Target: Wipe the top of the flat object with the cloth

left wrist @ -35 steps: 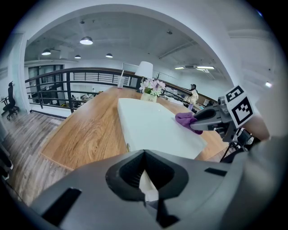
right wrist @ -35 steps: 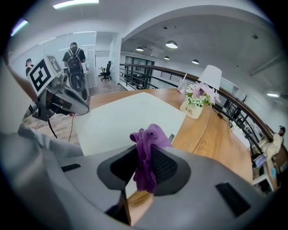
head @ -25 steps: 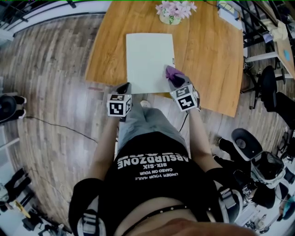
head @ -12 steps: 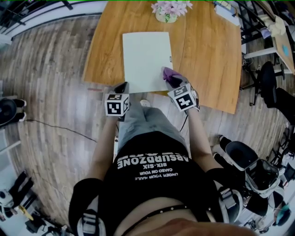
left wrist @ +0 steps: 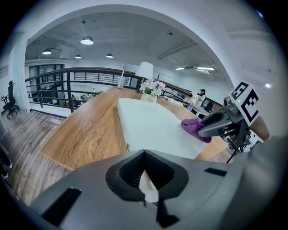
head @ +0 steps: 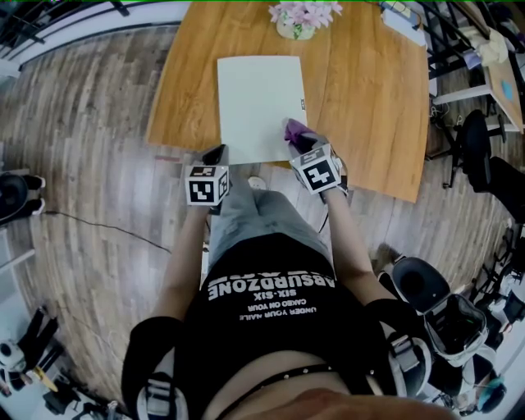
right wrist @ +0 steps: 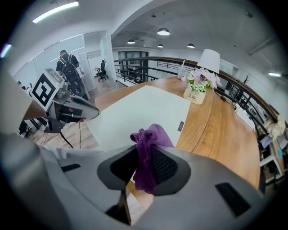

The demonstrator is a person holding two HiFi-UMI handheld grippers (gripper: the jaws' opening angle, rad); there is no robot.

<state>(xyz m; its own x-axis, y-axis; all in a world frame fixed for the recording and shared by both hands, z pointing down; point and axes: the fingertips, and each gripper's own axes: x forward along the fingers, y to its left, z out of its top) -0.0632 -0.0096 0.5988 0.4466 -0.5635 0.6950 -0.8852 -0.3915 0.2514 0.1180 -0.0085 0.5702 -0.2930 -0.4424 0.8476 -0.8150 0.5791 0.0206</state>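
Observation:
A white flat board (head: 261, 102) lies on the wooden table (head: 369, 98), reaching to its near edge. My right gripper (head: 299, 139) is shut on a purple cloth (head: 293, 129), which rests at the board's near right corner. In the right gripper view the cloth (right wrist: 150, 139) hangs bunched between the jaws (right wrist: 145, 164) over the board (right wrist: 139, 112). My left gripper (head: 216, 156) hovers at the board's near left corner, jaws closed with nothing in them (left wrist: 145, 179). From the left gripper view the cloth (left wrist: 194, 128) touches the board (left wrist: 148, 123) under the right gripper (left wrist: 216, 128).
A flower pot (head: 302, 20) stands just beyond the board's far edge, with a white lamp (right wrist: 209, 60) behind it. Office chairs (head: 480, 152) and clutter crowd the floor at right. A railing (left wrist: 67, 85) runs past the table. A person (right wrist: 67, 63) stands far off.
The right gripper and the cloth have slid a little to the left along the board's near right edge. The left gripper has stayed where it was.

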